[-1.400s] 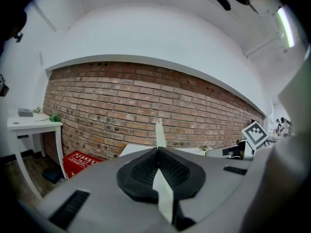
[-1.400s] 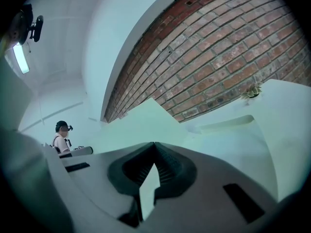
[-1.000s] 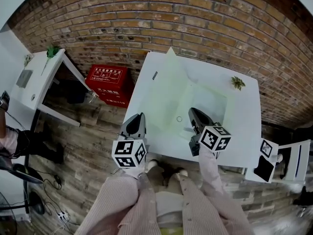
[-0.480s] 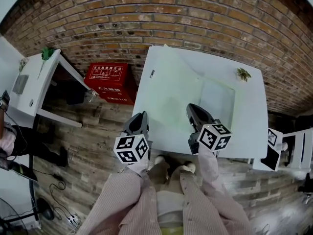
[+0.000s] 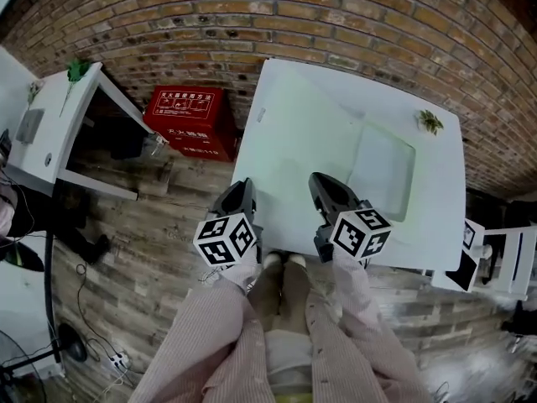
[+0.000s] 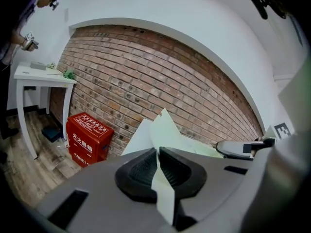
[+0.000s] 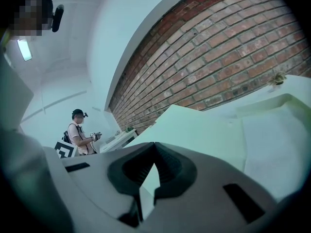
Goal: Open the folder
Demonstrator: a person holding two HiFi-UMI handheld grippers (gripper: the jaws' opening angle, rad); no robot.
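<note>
Left gripper (image 6: 158, 151): fingers pinch the folder (image 6: 167, 129) leaf, just easing apart.
Folder: on desk (image 5: 289, 99), right half flat.
Right gripper (image 7: 154, 160): fingers closed, empty.
Risk: a leaf freed while raised may flop shut.
</note>
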